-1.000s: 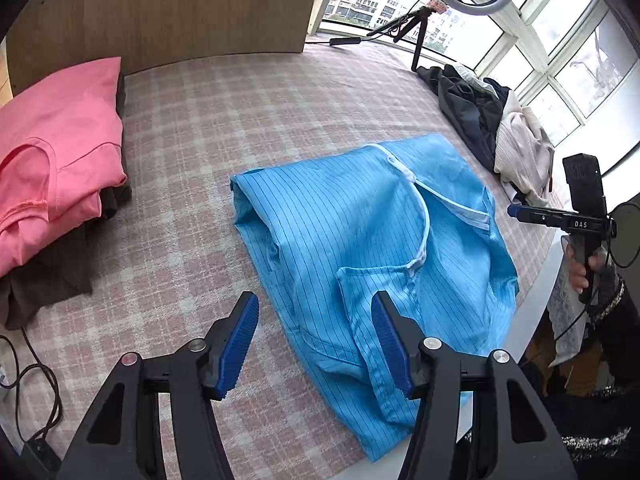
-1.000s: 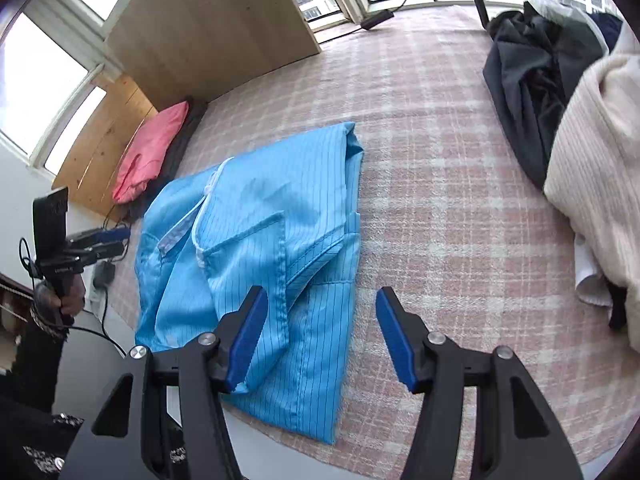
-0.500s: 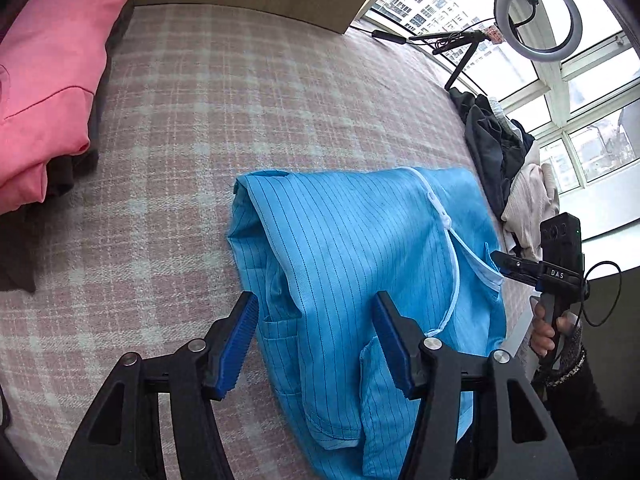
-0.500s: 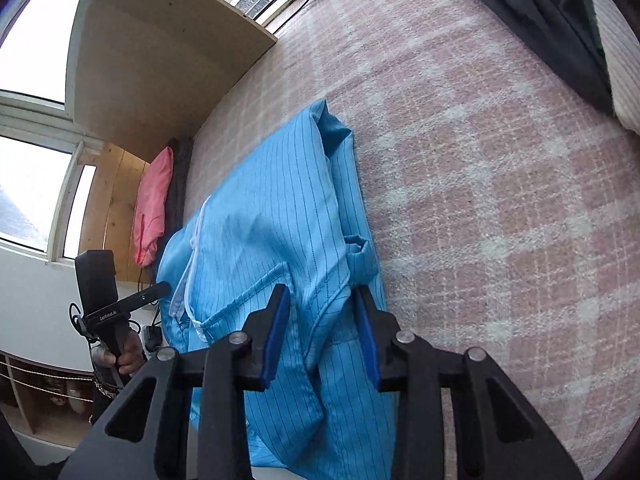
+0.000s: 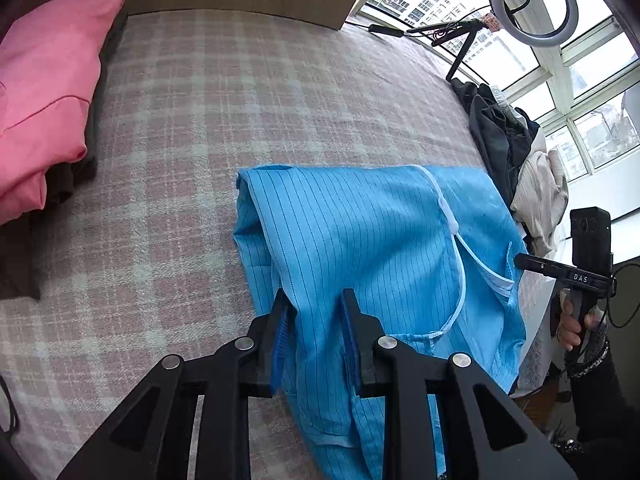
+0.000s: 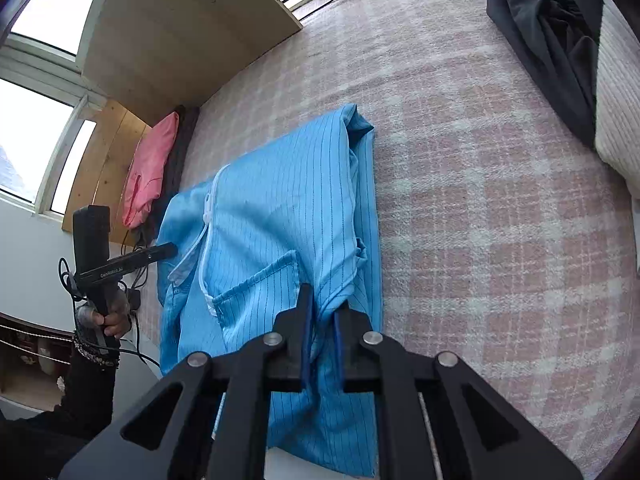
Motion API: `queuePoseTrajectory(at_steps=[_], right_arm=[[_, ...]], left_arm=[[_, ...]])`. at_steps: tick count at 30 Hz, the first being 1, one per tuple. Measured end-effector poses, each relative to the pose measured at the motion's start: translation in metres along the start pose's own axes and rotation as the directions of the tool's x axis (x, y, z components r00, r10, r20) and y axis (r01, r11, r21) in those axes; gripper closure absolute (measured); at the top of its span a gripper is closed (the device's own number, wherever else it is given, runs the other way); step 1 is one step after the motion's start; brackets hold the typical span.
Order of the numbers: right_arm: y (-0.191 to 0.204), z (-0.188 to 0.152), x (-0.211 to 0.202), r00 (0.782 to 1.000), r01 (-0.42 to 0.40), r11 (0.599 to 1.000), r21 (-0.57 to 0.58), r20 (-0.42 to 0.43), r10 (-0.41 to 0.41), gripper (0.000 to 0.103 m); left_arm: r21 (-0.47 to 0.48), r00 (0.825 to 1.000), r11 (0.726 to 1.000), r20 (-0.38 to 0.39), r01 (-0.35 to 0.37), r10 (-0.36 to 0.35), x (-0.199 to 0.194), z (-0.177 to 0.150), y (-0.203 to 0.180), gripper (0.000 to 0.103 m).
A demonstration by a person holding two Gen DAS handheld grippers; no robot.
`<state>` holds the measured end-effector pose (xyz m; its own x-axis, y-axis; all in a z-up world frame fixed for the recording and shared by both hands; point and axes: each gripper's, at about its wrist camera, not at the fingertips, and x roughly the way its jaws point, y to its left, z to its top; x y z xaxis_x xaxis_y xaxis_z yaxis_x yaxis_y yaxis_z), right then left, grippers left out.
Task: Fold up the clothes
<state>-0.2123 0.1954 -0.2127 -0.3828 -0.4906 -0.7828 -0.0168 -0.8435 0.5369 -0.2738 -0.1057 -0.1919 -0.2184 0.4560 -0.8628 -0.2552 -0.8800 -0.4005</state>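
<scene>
**Two grippers, one blue shirt, both pinching it**

One blue shirt [image 5: 360, 240], pinstriped, white zipper down the front, chest pocket, partly folded with sleeves tucked in. It lies on the plaid cloth [image 5: 240, 100], near edge hanging over the cloth's near edge.

Left gripper [image 5: 316, 332]: jaws narrowed around a raised fold at the shirt's near hem, fabric between the pads. Right gripper [image 6: 320, 332]: jaws nearly closed, pinching a ridge of fabric just beside the pocket.

One pink garment [image 5: 40, 92], folded, on a dark one, well left of the shirt. One pile [image 5: 516, 152] of dark and cream clothes right of the shirt. One ring light [image 5: 532, 0] beyond that pile.

Shirt's near hem is hidden under both grippers; pad contact on the left gripper is hard to confirm.
</scene>
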Motion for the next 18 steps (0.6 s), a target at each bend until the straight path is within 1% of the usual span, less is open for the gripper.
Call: queuePoseTrajectory(at_steps=[1, 2, 4, 5, 7, 8, 10, 11, 13, 14, 15, 16, 17, 18], right_arm=[[0.007, 0.004, -0.01, 0.999, 0.029, 0.999, -0.041, 0.038, -0.027, 0.092], [0.015, 0.009, -0.018, 0.997, 0.043, 0.996, -0.081, 0.074, -0.037, 0.092], [0.028, 0.021, -0.023, 0.991, 0.032, 0.987, -0.157, 0.135, -0.01, 0.092], [0.033, 0.03, -0.016, 0.99, 0.019, 0.985, -0.172, 0.142, 0.006, 0.092], [0.028, 0.037, -0.005, 0.993, -0.047, 0.992, -0.12, 0.097, 0.059, 0.091], [0.021, 0.035, 0.0, 0.996, -0.072, 0.994, -0.084, 0.05, 0.076, 0.091], [0.019, 0.025, 0.014, 0.999, -0.043, 0.996, -0.076, -0.023, 0.041, 0.091], [0.016, 0.016, 0.014, 0.999, -0.023, 0.996, -0.083, -0.04, 0.019, 0.091], [0.006, 0.002, 0.006, 0.999, -0.023, 0.998, -0.057, -0.048, 0.02, 0.091], [-0.001, -0.005, 0.0, 0.998, -0.032, 0.999, -0.022, -0.051, 0.031, 0.088], [-0.007, -0.012, -0.007, 0.998, -0.041, 0.999, 0.01, -0.041, 0.042, 0.084], [-0.014, -0.018, -0.015, 0.998, -0.051, 0.998, 0.041, -0.03, 0.052, 0.076], [-0.015, -0.025, -0.02, 0.998, -0.065, 0.997, 0.046, -0.019, 0.066, 0.07], [-0.016, -0.032, -0.026, 0.997, -0.079, 0.996, 0.048, -0.009, 0.08, 0.068]], left_arm=[[0.016, 1.0, 1.0, 0.03, -0.007, 0.006, -0.01, 0.004, -0.003, 0.075], [0.032, 0.998, 0.999, 0.059, -0.014, 0.012, -0.019, 0.009, -0.005, 0.075], [0.076, 0.996, 0.997, 0.083, -0.028, 0.022, -0.021, 0.022, -0.016, 0.075], [0.084, 0.996, 0.996, 0.086, -0.029, 0.022, -0.017, 0.029, -0.019, 0.075], [0.067, 0.998, 0.998, 0.065, -0.016, 0.011, -0.002, 0.039, -0.021, 0.075], [0.054, 0.999, 0.998, 0.042, -0.024, 0.022, 0.008, 0.042, -0.02, 0.075], [0.053, 0.998, 0.997, 0.013, -0.056, 0.055, 0.019, 0.038, -0.018, 0.077], [0.065, 0.998, 0.996, 0.014, -0.064, 0.063, 0.018, 0.033, -0.018, 0.077], [0.083, 0.997, 0.994, 0.024, -0.078, 0.076, 0.007, 0.02, -0.02, 0.077], [0.095, 0.996, 0.992, 0.026, -0.086, 0.084, -0.002, 0.012, -0.022, 0.077], [0.116, 0.996, 0.989, 0.023, -0.087, 0.085, -0.009, 0.004, -0.027, 0.074], [0.138, 0.996, 0.987, 0.019, -0.088, 0.086, -0.016, -0.004, -0.032, 0.072], [0.154, 0.996, 0.984, 0.012, -0.086, 0.085, -0.022, -0.012, -0.038, 0.072], [0.166, 0.997, 0.983, 0.003, -0.077, 0.077, -0.026, -0.02, -0.043, 0.07]])
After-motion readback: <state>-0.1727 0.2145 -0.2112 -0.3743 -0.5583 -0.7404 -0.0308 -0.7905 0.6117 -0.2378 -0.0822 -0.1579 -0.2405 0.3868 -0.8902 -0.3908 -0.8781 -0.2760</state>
